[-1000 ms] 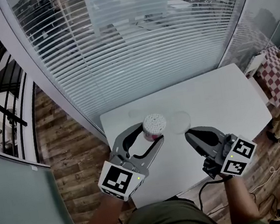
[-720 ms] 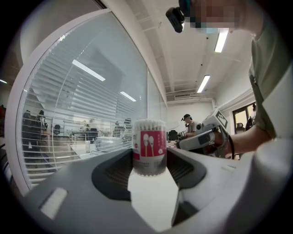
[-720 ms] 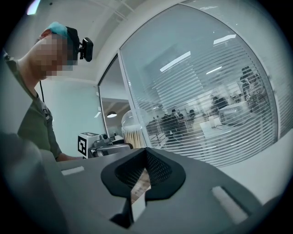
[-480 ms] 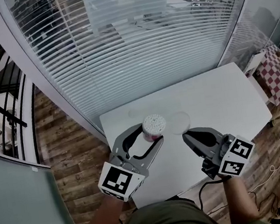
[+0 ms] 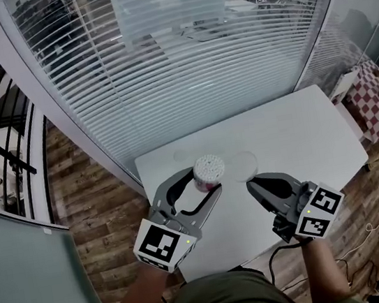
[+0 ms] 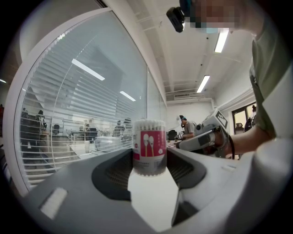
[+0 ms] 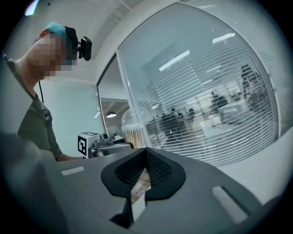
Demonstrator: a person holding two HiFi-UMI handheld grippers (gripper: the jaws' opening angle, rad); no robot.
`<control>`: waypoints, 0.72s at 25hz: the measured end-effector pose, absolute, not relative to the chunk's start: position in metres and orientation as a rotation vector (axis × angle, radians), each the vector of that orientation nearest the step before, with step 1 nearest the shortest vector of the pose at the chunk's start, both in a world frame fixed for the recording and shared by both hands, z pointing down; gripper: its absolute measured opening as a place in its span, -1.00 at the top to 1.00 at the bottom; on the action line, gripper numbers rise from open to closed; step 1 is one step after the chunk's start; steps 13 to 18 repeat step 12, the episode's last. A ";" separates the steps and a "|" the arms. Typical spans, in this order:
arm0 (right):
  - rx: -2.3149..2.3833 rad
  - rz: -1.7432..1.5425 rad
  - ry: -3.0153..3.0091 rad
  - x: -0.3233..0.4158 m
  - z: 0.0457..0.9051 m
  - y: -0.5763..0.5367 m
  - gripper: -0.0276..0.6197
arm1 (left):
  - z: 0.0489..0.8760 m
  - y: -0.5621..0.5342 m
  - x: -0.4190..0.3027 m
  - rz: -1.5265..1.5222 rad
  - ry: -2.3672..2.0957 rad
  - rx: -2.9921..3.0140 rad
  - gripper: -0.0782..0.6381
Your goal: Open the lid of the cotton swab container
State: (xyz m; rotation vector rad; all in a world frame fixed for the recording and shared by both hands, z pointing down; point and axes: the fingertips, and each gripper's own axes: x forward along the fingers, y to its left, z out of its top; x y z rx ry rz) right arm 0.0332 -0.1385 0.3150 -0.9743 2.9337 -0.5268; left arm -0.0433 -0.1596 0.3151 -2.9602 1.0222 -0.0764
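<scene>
**Swab tub stands open, lid apparently off beside it**

On the white worktop (image 5: 292,132), the left gripper (image 5: 205,180) grasps the cotton swab container (image 5: 208,170) near the worktop's near left edge. The container is upright with its white swab heads bare at the top. A faint clear disc, seemingly the lid (image 5: 246,165), lies flat just right of the container and apart from it. The right gripper (image 5: 251,186) is clenched on nothing, near that disc. The opening looks done, with little left but letting go. Compared with a second ago, the right gripper has edged slightly left, while the container and left gripper are unmoved.
</scene>
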 end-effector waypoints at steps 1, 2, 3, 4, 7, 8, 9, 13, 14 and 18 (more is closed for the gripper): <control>-0.974 -0.526 2.934 0.033 0.315 -0.139 0.88 | 0.314 -0.160 -0.043 -0.073 1.021 -2.962 0.12; -0.973 -0.526 2.934 0.033 0.314 -0.140 0.88 | 0.314 -0.161 -0.043 -0.072 1.023 -2.962 0.12; -0.973 -0.524 2.933 0.033 0.314 -0.140 0.88 | 0.314 -0.161 -0.043 -0.073 1.024 -2.959 0.12; -0.974 -0.523 2.933 0.034 0.314 -0.141 0.88 | 0.315 -0.162 -0.043 -0.075 1.025 -2.955 0.12; -0.976 -0.522 2.930 0.034 0.314 -0.143 0.88 | 0.319 -0.165 -0.046 -0.087 1.029 -2.943 0.12; -0.977 -0.524 2.930 0.034 0.314 -0.143 0.88 | 0.321 -0.165 -0.046 -0.091 1.033 -2.942 0.12; -0.977 -0.525 2.930 0.034 0.315 -0.144 0.88 | 0.322 -0.166 -0.046 -0.092 1.036 -2.948 0.12; -0.978 -0.529 2.932 0.034 0.316 -0.146 0.88 | 0.320 -0.166 -0.043 -0.078 1.032 -2.973 0.12; -0.978 -0.529 2.932 0.034 0.316 -0.146 0.88 | 0.320 -0.166 -0.043 -0.078 1.032 -2.973 0.12; -0.978 -0.529 2.932 0.034 0.316 -0.146 0.88 | 0.320 -0.166 -0.043 -0.078 1.032 -2.973 0.12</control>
